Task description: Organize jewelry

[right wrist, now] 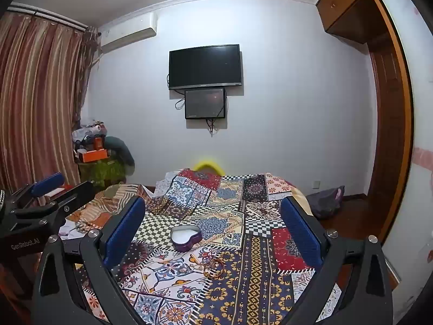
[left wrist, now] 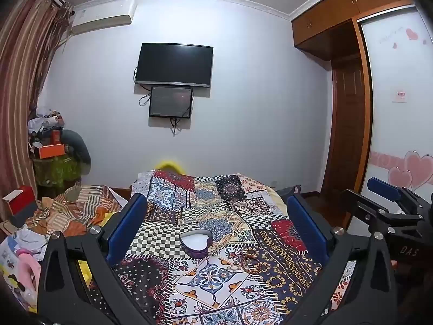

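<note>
Both my claws, left [left wrist: 216, 224] and right [right wrist: 213, 224], gape wide and empty over the bed [right wrist: 259, 284], where thin bangles [right wrist: 213, 268], I think, beside the heart box [right wrist: 186, 238] could slip my pinch.

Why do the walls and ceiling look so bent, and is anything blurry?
Fisheye distortion: in both wrist views the ceiling line and wardrobe bow and the corners go black. The heart-shaped box and bangles on the patchwork bedspread look fairly sharp; the yellow object behind the bed is smeared.
</note>
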The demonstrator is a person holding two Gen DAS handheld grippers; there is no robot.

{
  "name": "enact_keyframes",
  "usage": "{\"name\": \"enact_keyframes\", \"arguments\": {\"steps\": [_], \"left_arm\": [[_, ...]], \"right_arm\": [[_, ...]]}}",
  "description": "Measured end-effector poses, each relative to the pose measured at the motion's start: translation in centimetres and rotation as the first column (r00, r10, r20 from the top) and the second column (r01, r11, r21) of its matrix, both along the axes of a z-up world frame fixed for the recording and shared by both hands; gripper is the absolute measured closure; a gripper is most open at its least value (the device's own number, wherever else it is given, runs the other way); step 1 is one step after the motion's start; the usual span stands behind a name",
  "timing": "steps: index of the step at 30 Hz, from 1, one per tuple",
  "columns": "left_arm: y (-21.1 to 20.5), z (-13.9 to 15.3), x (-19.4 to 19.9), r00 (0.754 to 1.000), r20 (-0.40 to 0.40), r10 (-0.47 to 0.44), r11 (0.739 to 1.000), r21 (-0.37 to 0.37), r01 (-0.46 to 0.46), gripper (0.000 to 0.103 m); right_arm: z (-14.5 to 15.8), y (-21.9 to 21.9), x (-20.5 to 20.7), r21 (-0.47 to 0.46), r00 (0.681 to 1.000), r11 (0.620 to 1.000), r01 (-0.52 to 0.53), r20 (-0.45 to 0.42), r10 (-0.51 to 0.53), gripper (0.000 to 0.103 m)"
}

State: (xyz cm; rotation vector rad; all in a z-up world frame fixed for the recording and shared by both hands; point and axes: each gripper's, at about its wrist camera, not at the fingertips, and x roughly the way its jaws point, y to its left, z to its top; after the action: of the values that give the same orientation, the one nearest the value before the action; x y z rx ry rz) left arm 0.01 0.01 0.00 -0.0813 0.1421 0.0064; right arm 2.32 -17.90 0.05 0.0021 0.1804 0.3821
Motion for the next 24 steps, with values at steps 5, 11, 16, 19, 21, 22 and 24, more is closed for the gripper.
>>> {"name": "enact_keyframes", "arguments": {"steps": [5,11,16,19,21,22,24], "left_arm": [[-0.4,-0.2,-0.3,1.0,-0.004,-0.002,1.0,-0.003,0.002,0.0],[-0.8,-1.2,0.1,1.0,-0.016,-0.007,1.0,-0.016,0.007,0.0],[-0.8,-1.7,1.2,0.999,-0.032,-0.009,1.0,-0.009,0.009,0.0],[-0.6,-1.7,1.3,0.999,-0.036,-0.012,1.0,-0.014,0.011,0.0],[-0.3,-1.7,1.3,0.999,-0.039,-0.013,1.0,-0.017,0.012,0.0],[-0.2,-1.7,1.4,0.999,-0.041,-0.012,1.0,-0.017,0.011,0.0],[-0.2,-1.8,1.4,0.999,-0.044,-0.012,1.0,-0.016,0.011,0.0]], "right_arm": [[-0.2,-0.1,0.1,0.0,1.0,1.0,-0.001,0.0,0.001,0.004],[-0.2,0.1,-0.2,0.001,1.0,1.0,-0.002,0.0,0.002,0.004],[-0.1,-0.1,0.1,0.004,1.0,1.0,-0.002,-0.006,0.002,0.004],[-0.1,-0.1,0.0,0.004,1.0,1.0,-0.003,-0.007,0.003,0.004],[0.0,-0.4,-0.1,0.004,1.0,1.0,-0.002,-0.006,0.002,0.004],[0.0,-0.5,-0.1,0.004,1.0,1.0,-0.001,-0.007,0.001,0.004],[0.1,-0.3,-0.2,0.005,1.0,1.0,-0.001,-0.008,0.001,0.004]]}}
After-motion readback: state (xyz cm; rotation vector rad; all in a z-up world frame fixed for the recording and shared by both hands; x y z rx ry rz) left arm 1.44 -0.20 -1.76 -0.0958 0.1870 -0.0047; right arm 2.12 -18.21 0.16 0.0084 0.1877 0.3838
